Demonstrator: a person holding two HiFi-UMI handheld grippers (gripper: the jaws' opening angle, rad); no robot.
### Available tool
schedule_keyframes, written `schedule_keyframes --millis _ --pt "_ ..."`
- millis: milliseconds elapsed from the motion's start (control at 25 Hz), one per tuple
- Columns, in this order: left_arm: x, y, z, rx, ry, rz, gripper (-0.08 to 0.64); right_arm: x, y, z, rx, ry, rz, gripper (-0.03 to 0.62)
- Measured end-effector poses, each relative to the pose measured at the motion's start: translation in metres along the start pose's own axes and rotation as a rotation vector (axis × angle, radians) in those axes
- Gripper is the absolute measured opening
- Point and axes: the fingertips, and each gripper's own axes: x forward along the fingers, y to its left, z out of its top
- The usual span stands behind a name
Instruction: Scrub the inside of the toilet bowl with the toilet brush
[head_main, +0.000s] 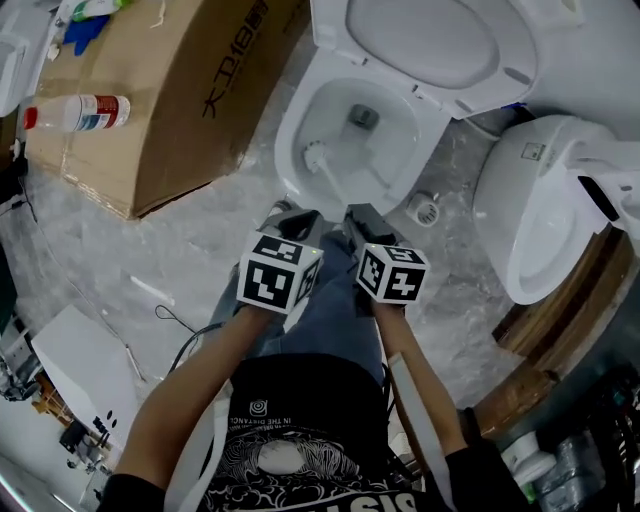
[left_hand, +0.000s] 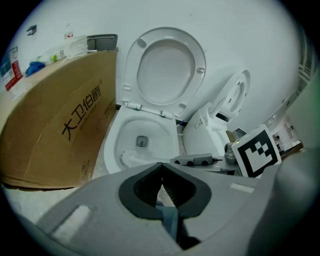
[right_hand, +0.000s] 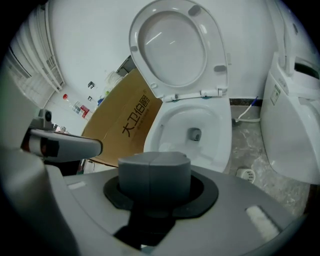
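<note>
Floor (head_main: 120, 250): grey marbled stone.
Box (head_main: 170, 90): brown cardboard with printed characters, flat on the floor left of the toilet, its corner just beside the bowl.
Toilet (head_main: 292, 125): white, lid (head_main: 425, 40) raised. A dark outlet shows at the bottom of the bowl.
Second toilet (head_main: 530, 210): white, right of the first and apart from it.

Left gripper (head_main: 297, 222): in front of the bowl, beside the right one. In the left gripper view (left_hand: 161, 167) the jaw tips meet in a point, with a V-shaped gap behind them and nothing between. Clenched, empty.
Right gripper (head_main: 360, 218): aimed at the bowl. In the right gripper view (right_hand: 154, 160) the jaws are pressed together with only a seam between. In the head and left gripper views the brush handle runs up to its tips, so I read it as clamped on the handle end. The contact itself is hidden behind the jaw block.

Bottle (head_main: 78, 112): white with a red cap, lying on the box.
Brush (head_main: 318, 158): white head inside the bowl against the left wall, handle slanting back out towards the right gripper. Also seen in the left gripper view (left_hand: 131, 159).
Drain (head_main: 425, 210): round, in the floor between the two toilets.
</note>
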Motion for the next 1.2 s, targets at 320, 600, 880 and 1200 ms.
schedule_keyframes --millis 320,600,880,1200 --pt "0.009 0.002 -0.005 -0.052 -0.021 0.012 -0.006 0.027 -0.014 0.038 -0.04 -0.021 0.018 0.15" --pt "0.0 0.005 -0.025 -0.093 -0.023 0.038 -0.005 0.035 -0.036 0.082 -0.114 -0.066 -0.007 0.15" --pt "-0.008 0.002 -0.033 -0.088 -0.03 0.035 -0.003 0.029 -0.055 0.106 -0.077 -0.131 -0.06 0.15" --pt "-0.015 0.003 -0.032 -0.064 -0.043 0.054 -0.003 0.002 -0.09 0.102 -0.016 -0.163 -0.168 0.15"
